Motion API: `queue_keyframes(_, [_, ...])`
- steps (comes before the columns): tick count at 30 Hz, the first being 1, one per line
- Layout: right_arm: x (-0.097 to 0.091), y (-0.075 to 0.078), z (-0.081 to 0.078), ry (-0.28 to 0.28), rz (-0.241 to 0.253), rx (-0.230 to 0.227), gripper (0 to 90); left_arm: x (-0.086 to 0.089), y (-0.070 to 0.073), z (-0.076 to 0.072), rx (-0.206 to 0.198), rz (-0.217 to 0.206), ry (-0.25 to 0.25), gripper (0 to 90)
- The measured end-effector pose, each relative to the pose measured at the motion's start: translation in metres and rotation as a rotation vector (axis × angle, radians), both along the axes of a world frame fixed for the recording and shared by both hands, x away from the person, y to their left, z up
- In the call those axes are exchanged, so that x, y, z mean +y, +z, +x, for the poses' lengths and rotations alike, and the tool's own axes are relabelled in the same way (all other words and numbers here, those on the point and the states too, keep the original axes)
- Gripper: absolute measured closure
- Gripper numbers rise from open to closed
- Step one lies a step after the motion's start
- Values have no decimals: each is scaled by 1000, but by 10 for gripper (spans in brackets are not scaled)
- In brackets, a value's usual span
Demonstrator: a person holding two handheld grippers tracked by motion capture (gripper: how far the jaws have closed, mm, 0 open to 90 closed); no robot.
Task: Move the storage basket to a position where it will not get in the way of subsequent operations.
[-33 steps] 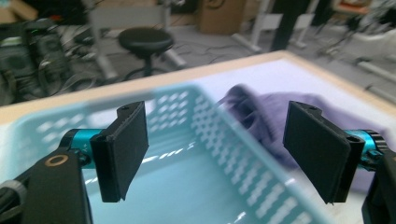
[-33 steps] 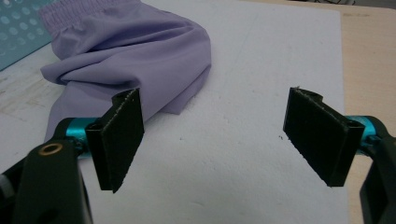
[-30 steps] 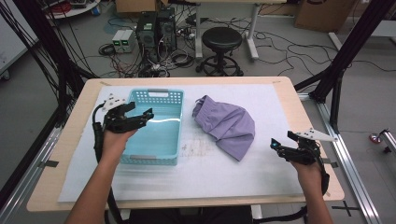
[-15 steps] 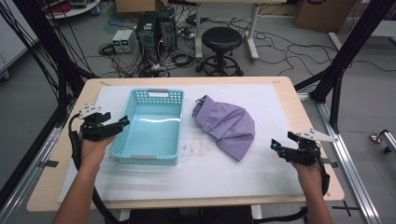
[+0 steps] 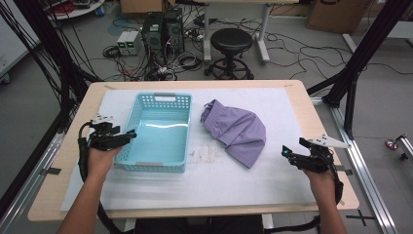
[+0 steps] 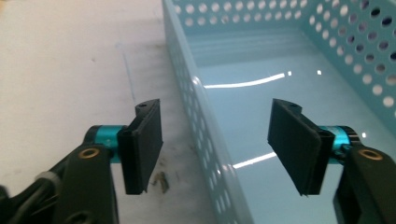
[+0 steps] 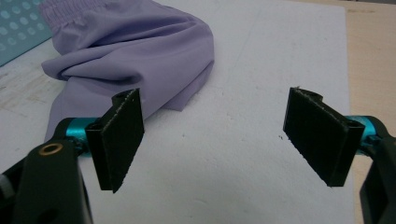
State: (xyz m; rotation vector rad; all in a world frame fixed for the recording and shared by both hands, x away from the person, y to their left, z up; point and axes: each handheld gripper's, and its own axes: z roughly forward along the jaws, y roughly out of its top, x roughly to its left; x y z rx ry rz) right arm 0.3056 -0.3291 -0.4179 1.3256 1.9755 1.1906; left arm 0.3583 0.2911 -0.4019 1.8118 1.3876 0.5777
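- while set astride the left long wall of the blue basket [image 5: 160,96], not yet clamped: left gripper [image 5: 127,138], one pad outside over the white mat [image 5: 219,175], one pad inside over the basket floor.
- jaws of that gripper part-open and just been closing, with the perforated wall between them and a clear gap on either side in the left gripper view; no press on the plastic as yet.
- right gripper [image 5: 292,147] at the right edge of the mat, jaws spread wide and empty, aimed towards the purple garment [image 5: 236,129] but well apart from it.
- location of the basket: upright on the mat, left of centre on the wooden table [image 5: 302,97], empty inside, handle slots at the near and far ends.
- location of the garment: crumpled on the mat just right of the basket, elastic waistband towards the basket's far right corner, not touching the rim as far as can be told.
- step in hand, by judgement: taking hold of the basket's left wall, probably to steady or shift it ahead of loading the garment.
- next move, by judgement: further closing until both pads bear on the thin wall, square to it and low enough to avoid slipping off the rim; gentle pressure only, given flexible plastic.
- writing and brands: none legible on basket, garment or grippers; faint brownish scuffs on the mat beside the basket, no lettering in them.
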Motion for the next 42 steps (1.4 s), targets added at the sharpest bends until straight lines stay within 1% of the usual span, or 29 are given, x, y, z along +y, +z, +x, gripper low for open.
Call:
queue_keyframes(1, [0,0,0,0,1,0,205,-3,-2,1,14,18,-4,372])
queue_keyframes(2, [0,0,0,2,1,1,206,-3,-2,1,14,18,-4,378])
queue_keyframes(3, [0,0,0,2,0,1,206,-7,-4,3,37,45,-13,409])
queue_keyframes(4, [0,0,0,3,1,1,206,-7,-4,3,37,45,-13,457])
queue_keyframes(5, [0,0,0,3,3,3,206,-10,-6,4,49,69,-16,489])
queue_keyframes(6, [0,0,0,3,1,2,206,-11,-6,4,47,75,-16,525])
queue_keyframes(7, [0,0,0,3,1,2,206,-11,-6,4,47,75,-16,598])
queue_keyframes(8, [-1,0,-1,2,3,3,206,-11,-6,4,43,85,-12,641])
queue_keyframes(9, [-1,0,-1,2,3,3,206,-11,-6,4,37,91,2,641])
queue_keyframes(10, [-2,0,-1,1,3,1,206,-8,-7,3,27,94,12,785])
queue_keyframes(11, [-2,0,-1,0,3,2,205,-4,-8,2,20,71,14,783])
queue_keyframes(12, [-3,0,-1,0,2,1,206,-1,-9,1,21,28,19,784])
queue_keyframes(13, [-3,0,-2,-3,5,4,206,1,-9,-1,7,39,22,788])
queue_keyframes(14, [-3,-1,-2,-3,6,5,206,2,-9,-1,1,39,27,797])
queue_keyframes(16, [-3,-1,-2,-4,5,6,206,7,-10,-2,-1,18,26,803])
queue_keyframes(17, [-3,-1,-2,-4,5,6,206,7,-10,-2,-1,18,26,804])
queue_keyframes(21, [-3,-1,-3,-2,2,6,206,15,-8,-5,-11,1,32,806])
queue_keyframes(25, [-2,-1,-3,-2,2,8,206,28,-7,-8,-22,-21,67,805])
queue_keyframes(26, [-2,-1,-3,-1,1,9,206,36,-7,-10,-26,-35,86,805])
queue_keyframes(27, [-1,-1,-3,0,0,9,206,39,-7,-11,-25,-40,95,805])
queue_keyframes(31, [-1,-1,-3,-1,-1,10,206,49,-6,-13,-24,-34,108,804])
queue_keyframes(32, [-1,-1,-3,1,-3,10,206,55,-5,-14,-25,-25,110,803])
queue_keyframes(33, [-1,-1,-3,1,-1,12,206,55,-5,-14,-25,-25,110,803])
queue_keyframes(34, [0,-1,-3,1,-1,13,205,61,-5,-13,-23,-24,118,803])
queue_keyframes(36, [0,-1,-3,2,-2,10,205,63,-5,-14,-24,-24,122,803])
queue_keyframes(37, [0,0,-3,3,-2,11,206,68,-5,-14,-25,-30,137,803])
queue_keyframes(39, [0,-1,-3,3,-3,9,206,70,-6,-14,-23,-32,143,802])
queue_keyframes(41, [1,0,-4,2,-4,10,206,77,-7,-14,-21,-34,157,801])
queue_keyframes(42, [1,-1,-4,1,-4,12,206,77,-7,-14,-21,-34,157,801])
